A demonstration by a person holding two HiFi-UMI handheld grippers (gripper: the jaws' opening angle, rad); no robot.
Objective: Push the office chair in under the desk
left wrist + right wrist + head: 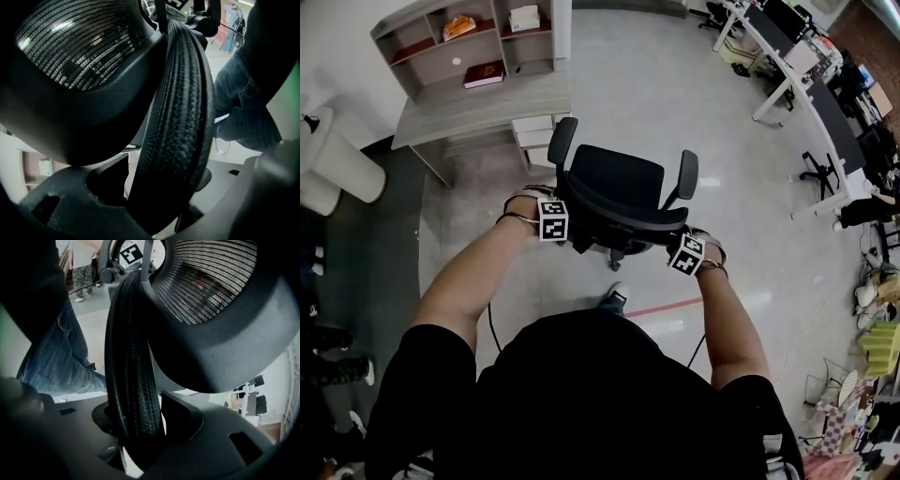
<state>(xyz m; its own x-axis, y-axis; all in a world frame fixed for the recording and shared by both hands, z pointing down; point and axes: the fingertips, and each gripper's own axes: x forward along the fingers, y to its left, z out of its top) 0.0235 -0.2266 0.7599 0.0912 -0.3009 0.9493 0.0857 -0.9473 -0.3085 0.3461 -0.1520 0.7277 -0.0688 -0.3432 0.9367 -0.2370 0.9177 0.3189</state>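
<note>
A black office chair (614,183) stands on the floor just in front of me, its seat turned toward the grey desk (478,108) at the upper left. Both grippers are at the top of its backrest (623,225). The left gripper (570,236) straddles the backrest's left edge. In the left gripper view the ribbed rim (178,117) runs between the jaws of the left gripper (154,206), with room beside it. The right gripper (667,242) holds the right edge. Its own view shows the rim (131,371) wedged in the right gripper (140,441).
The desk carries a shelf unit with books (484,73), and white drawers (532,136) stand under it. A white round bin (337,159) is at the left. More desks (787,56) and clutter line the right side. A red floor line (661,307) passes by my foot (614,298).
</note>
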